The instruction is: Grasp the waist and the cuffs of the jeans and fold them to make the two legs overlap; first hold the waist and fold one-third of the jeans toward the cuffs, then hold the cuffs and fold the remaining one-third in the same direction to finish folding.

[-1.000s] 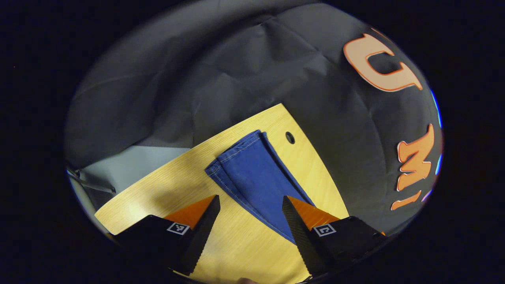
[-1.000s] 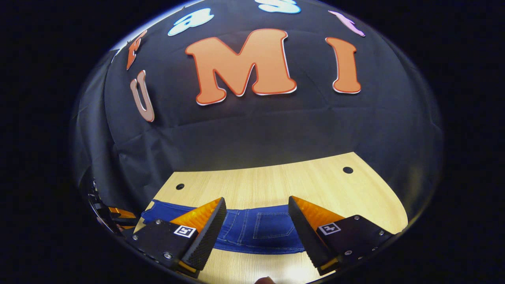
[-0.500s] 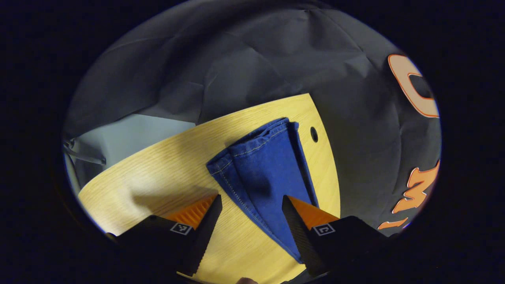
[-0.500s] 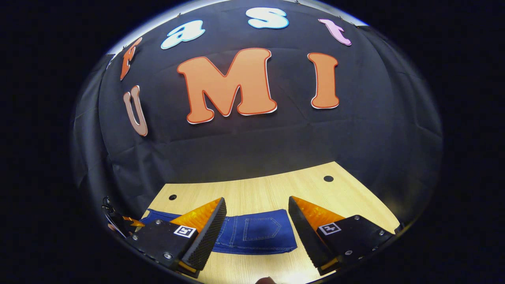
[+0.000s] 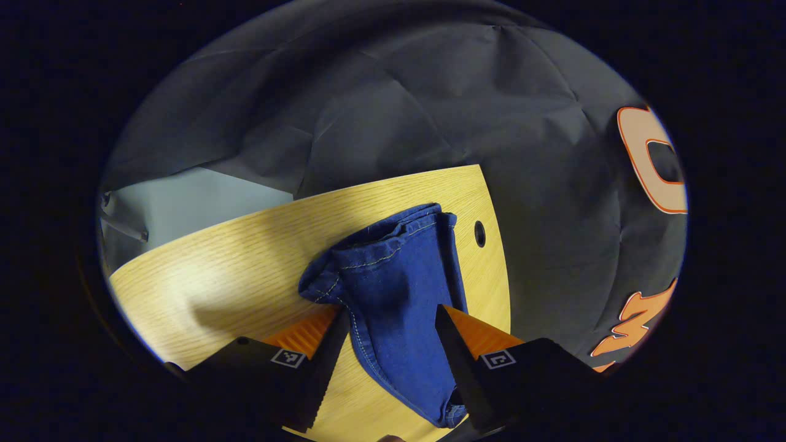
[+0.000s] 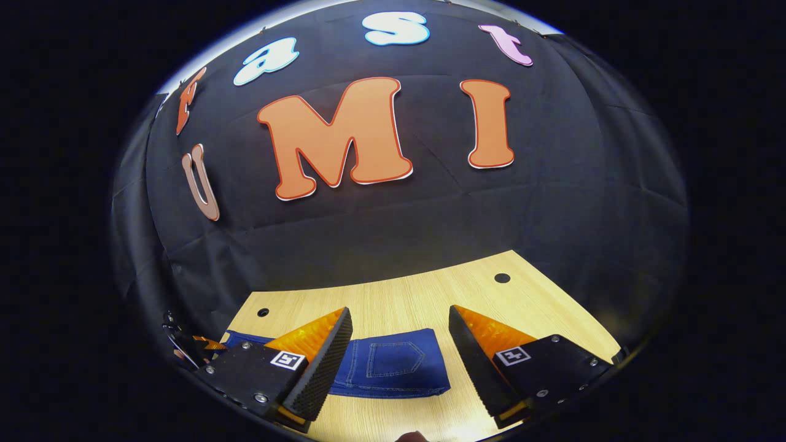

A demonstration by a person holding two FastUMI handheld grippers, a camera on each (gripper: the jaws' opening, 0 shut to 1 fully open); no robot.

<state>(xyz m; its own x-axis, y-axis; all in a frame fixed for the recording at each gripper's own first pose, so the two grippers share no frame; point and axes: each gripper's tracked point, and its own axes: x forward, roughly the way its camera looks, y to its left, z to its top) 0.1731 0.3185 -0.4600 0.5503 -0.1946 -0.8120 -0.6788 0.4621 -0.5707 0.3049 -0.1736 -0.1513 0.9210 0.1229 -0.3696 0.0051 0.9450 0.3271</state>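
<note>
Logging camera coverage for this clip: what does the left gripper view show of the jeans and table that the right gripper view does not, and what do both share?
Left gripper view: the bunched cuffs lying past the open left gripper, and a pale floor patch beyond the table edge.

Right gripper view: the back pocket between the open right gripper's fingers, plus two table holes.

Both: the blue jeans lying on the wooden table before the black cloth wall.

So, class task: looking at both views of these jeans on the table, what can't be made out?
- Left gripper view: the jeans run under the left tool; their near end is cut off.
- Right gripper view: the right tool covers the jeans' left part.
- Whether the legs overlap evenly: hidden by bunched cloth.
</note>
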